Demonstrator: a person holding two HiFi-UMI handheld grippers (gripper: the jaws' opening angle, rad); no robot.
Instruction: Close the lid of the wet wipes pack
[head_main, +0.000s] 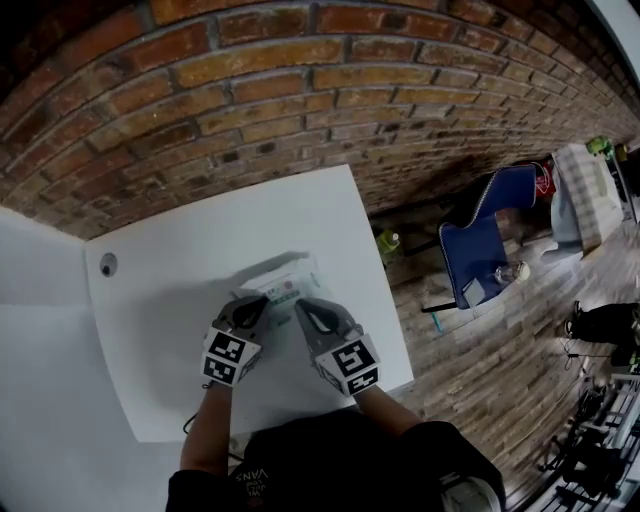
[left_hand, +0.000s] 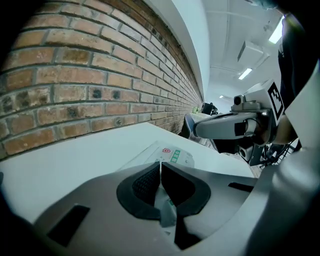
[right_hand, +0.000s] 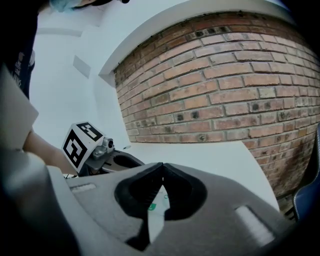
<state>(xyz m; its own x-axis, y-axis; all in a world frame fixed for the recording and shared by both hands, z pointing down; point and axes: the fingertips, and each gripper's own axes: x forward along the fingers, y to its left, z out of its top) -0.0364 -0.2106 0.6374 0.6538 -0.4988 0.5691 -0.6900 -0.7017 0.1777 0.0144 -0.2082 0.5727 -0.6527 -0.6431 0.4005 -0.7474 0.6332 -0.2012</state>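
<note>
The wet wipes pack (head_main: 287, 287) is lying flat on the white desk (head_main: 190, 240), its near edge under both gripper tips. The left gripper (head_main: 251, 306) and right gripper (head_main: 303, 308) are each pressing their jaws together, side by side, with the pack showing just beneath them.

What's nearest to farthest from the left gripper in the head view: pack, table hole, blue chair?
1. The pack, held by the left gripper.
2. The hole, at the table's left.
3. The chair, right, on the floor.

Wipes pack (head_main: 286, 288) looks glossy plastic (table (head_main: 170, 345) smooth, matt).
</note>
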